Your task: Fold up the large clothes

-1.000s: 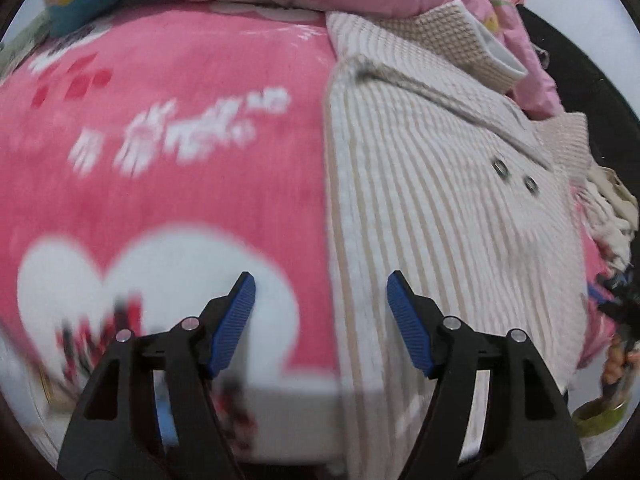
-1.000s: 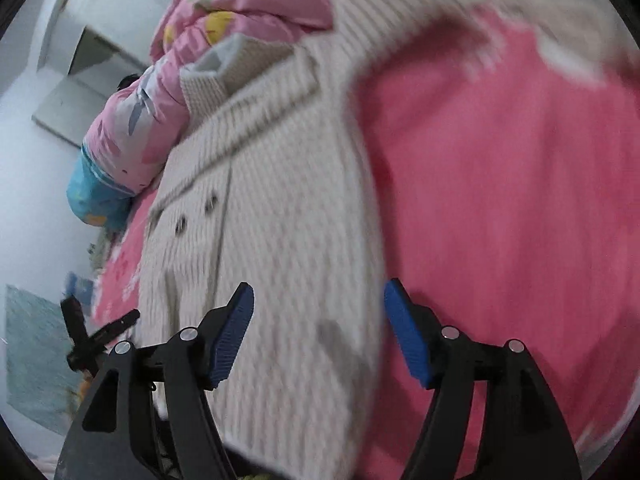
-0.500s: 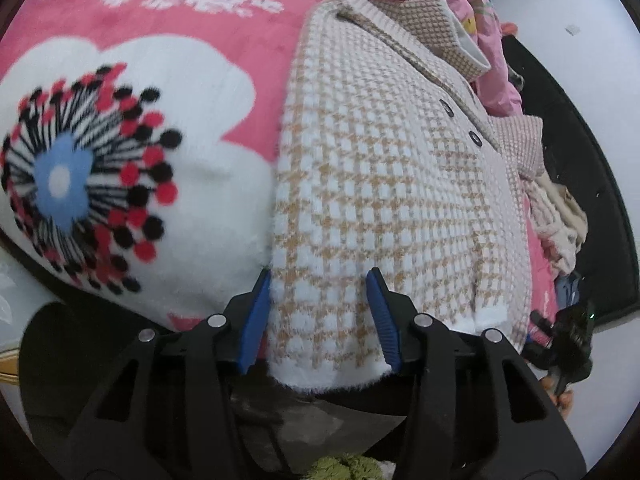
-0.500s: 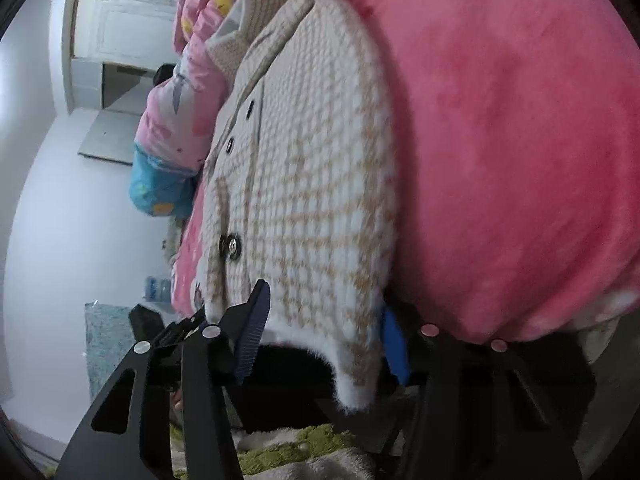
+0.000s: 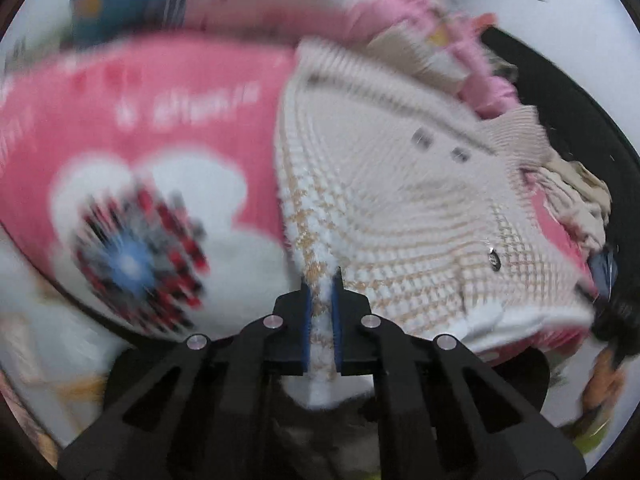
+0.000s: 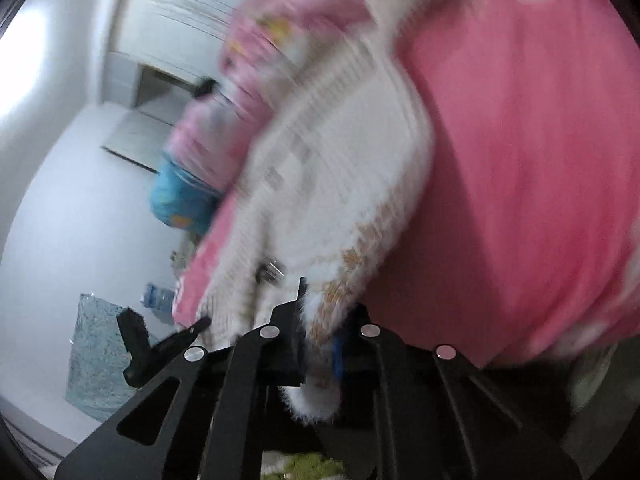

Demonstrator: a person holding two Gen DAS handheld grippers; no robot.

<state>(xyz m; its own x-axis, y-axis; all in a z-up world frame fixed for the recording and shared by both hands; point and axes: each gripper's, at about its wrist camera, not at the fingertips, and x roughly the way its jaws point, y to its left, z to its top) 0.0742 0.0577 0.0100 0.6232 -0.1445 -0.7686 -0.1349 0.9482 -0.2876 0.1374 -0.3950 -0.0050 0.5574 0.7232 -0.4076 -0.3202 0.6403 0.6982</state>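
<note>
Left wrist view: left gripper [image 5: 320, 312] clamped on near left hem corner of checked coat [image 5: 400, 184], spread on pink blanket [image 5: 140, 128].

Right wrist view: right gripper [image 6: 318, 344] pinched near right hem corner of coat [image 6: 340, 184]. Judged bottom-fold step begun; next needed even lift of both corners toward far collar.

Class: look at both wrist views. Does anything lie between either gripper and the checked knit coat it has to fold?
Nothing visible does. The left gripper and right gripper each have their jaws shut on the hem of the cream-and-tan checked knit coat, which lies on the pink floral blanket.
</note>
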